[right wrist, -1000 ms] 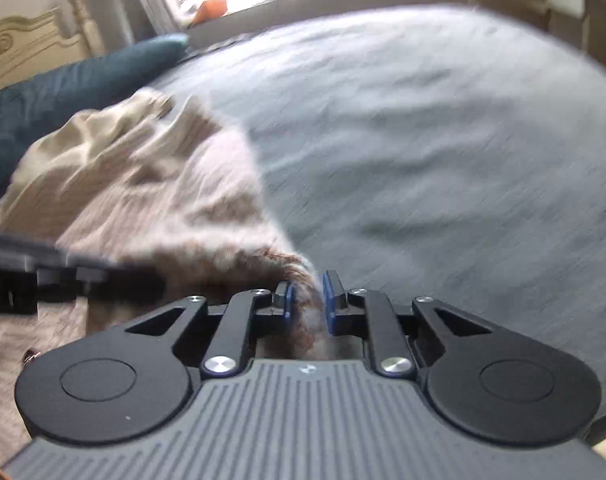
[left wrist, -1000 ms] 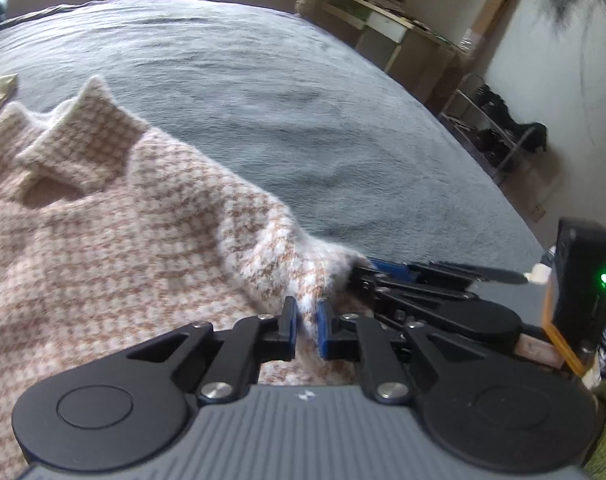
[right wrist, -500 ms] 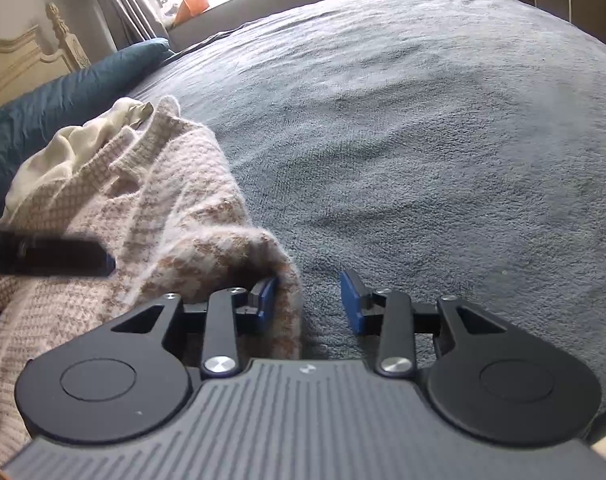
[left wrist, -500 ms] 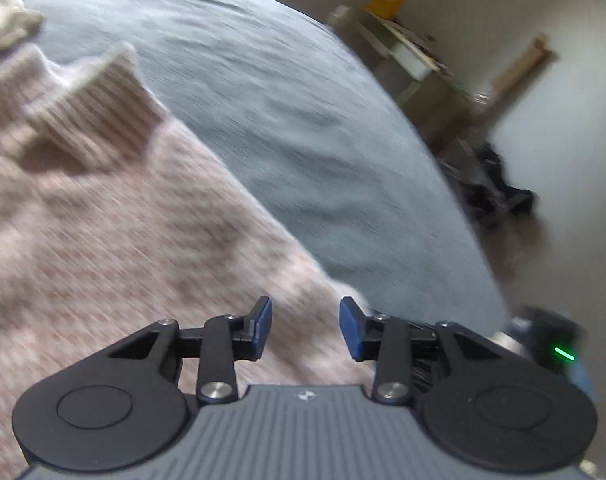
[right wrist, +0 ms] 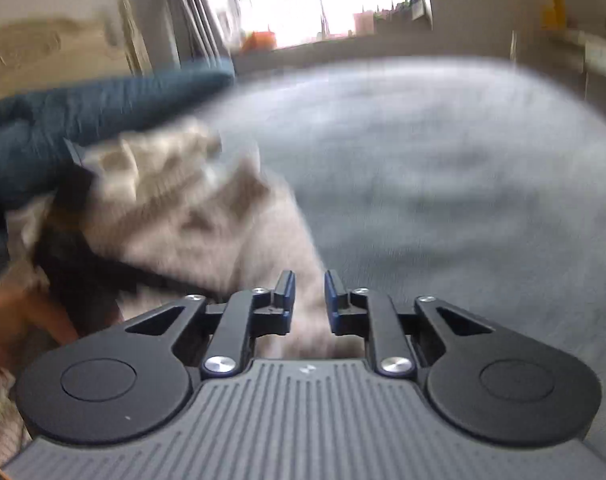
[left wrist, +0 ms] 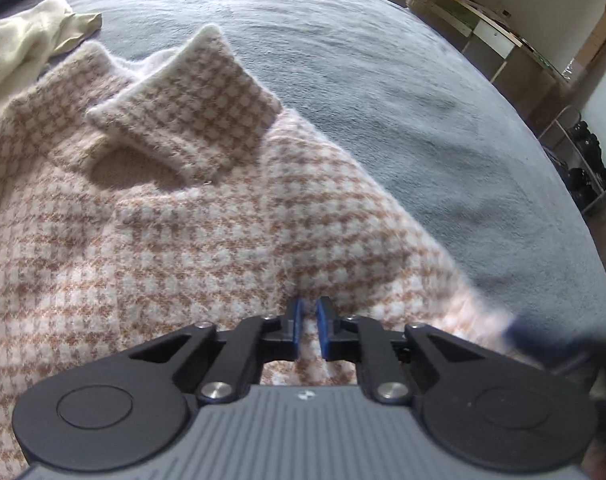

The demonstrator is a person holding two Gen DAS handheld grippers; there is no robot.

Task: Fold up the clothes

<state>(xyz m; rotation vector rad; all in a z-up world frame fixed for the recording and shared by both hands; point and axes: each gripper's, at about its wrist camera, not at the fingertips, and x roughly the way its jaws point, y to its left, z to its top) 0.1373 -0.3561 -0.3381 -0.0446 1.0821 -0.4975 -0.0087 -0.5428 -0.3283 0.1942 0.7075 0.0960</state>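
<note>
A pink-and-white houndstooth sweater (left wrist: 183,240) lies spread on the grey bed (left wrist: 383,80), its collar (left wrist: 191,108) folded up at the far side. My left gripper (left wrist: 307,320) sits low over the sweater's near right part. Its jaws are closing, and the blue pads pinch a ridge of the knit. In the blurred right wrist view, my right gripper (right wrist: 307,296) is closing its jaws on the edge of the sweater (right wrist: 207,224), which runs between the pads. A dark blur at the left of that view looks like the other gripper.
A cream garment (left wrist: 19,48) lies beyond the collar at the far left. A dark teal pillow (right wrist: 83,120) and a wooden headboard (right wrist: 43,52) are at the bed's head. A desk (left wrist: 503,36) and a shoe rack (left wrist: 583,160) stand past the bed's right edge.
Both grippers opened half a second ago, letting go of the sweater's corner, and have closed on the knit again. The left one moved in over the sweater; the right view has gone blurred.
</note>
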